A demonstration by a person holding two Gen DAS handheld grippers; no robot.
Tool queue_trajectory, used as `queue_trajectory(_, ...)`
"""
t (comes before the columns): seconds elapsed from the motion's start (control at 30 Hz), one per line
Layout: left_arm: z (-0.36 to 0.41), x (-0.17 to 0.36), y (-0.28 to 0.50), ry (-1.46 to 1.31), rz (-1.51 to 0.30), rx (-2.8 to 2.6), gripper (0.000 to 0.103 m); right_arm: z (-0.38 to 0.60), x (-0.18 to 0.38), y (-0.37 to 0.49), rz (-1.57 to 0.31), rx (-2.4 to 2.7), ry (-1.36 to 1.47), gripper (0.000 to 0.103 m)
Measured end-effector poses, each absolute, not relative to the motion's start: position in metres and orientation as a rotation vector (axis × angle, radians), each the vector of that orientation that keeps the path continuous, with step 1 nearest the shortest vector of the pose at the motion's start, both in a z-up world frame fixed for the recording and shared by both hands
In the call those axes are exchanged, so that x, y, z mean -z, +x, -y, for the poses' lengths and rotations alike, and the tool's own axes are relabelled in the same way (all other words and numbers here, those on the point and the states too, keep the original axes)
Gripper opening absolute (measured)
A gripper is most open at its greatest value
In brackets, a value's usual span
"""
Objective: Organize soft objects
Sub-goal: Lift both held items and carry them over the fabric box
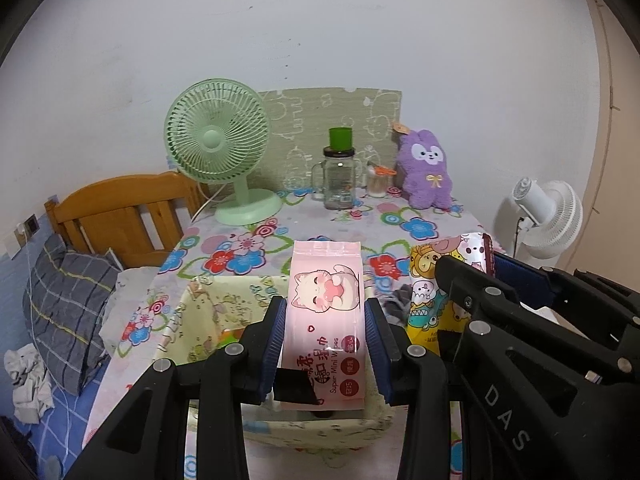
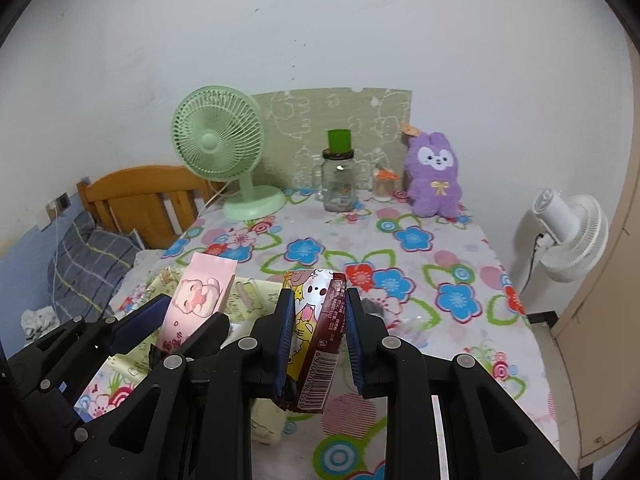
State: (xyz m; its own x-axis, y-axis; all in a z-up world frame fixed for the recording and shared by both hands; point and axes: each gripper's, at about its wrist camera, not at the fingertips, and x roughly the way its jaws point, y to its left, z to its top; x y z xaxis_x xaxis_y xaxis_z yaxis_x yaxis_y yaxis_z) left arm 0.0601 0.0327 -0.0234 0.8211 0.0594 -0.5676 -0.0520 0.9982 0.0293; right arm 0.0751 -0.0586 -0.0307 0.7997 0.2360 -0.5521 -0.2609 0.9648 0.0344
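Between the left gripper's (image 1: 325, 334) blue pads sits a pink wipes pack (image 1: 326, 320), clamped on both sides and held above a cloth basket (image 1: 224, 312). Just right of it, the right gripper (image 2: 319, 338) pinches a cartoon-printed snack packet (image 2: 316, 332) over the flowered tablecloth (image 2: 420, 264).

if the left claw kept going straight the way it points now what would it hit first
Probably the cloth storage box just below and ahead of the left claw, which grips a pink wipes pack; beyond it lies the flowered tablecloth. Depth is unclear.
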Motion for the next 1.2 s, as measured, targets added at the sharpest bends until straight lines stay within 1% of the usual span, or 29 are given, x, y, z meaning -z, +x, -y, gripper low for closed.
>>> queue_trajectory(0.4, -0.062, 0.034, 0.071, 0.004, -0.63, -0.092, 0.04, 0.027, 0.043, 0.091, -0.616, -0.316, -0.054, 0.028)
queue_trajectory(1.2, -0.112, 0.084, 0.087, -0.029, -0.764, -0.18, 0.041, -0.031, 0.089, 0.122, -0.737, -0.431, -0.055, 0.027)
